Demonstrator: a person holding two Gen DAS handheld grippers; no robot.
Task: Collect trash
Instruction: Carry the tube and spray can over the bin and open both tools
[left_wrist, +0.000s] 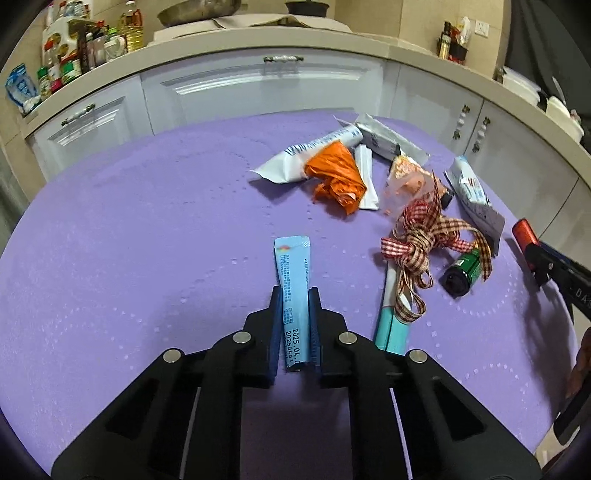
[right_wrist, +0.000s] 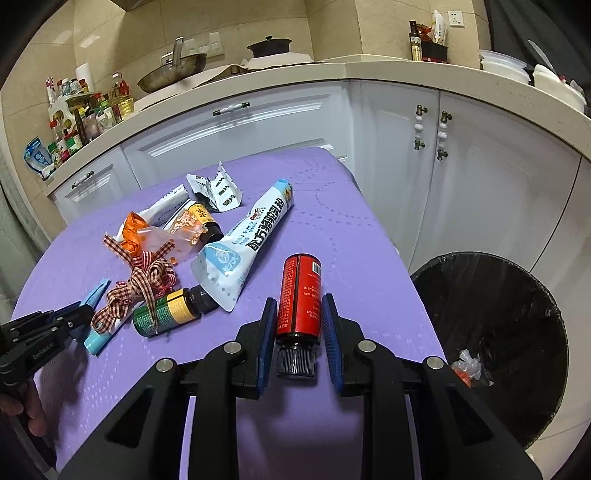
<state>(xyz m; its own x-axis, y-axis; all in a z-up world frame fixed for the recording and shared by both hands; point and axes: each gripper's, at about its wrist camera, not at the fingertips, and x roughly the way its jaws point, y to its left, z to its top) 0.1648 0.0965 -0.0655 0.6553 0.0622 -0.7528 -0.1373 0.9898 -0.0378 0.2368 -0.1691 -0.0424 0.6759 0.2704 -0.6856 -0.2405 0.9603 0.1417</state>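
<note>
My left gripper (left_wrist: 294, 295) has matt black plastic arms with ribbed blue pads and shiny metal pivot pins. It pinches a smooth, glossy blue foil sachet (left_wrist: 293, 288). The red bottle (right_wrist: 300, 295) between my right gripper (right_wrist: 299, 308) pads looks glossy, with a ridged black plastic cap. The purple table cover (left_wrist: 147, 240) is matt, dimple-embossed. The checked ribbon (left_wrist: 417, 243) is woven cloth.
</note>
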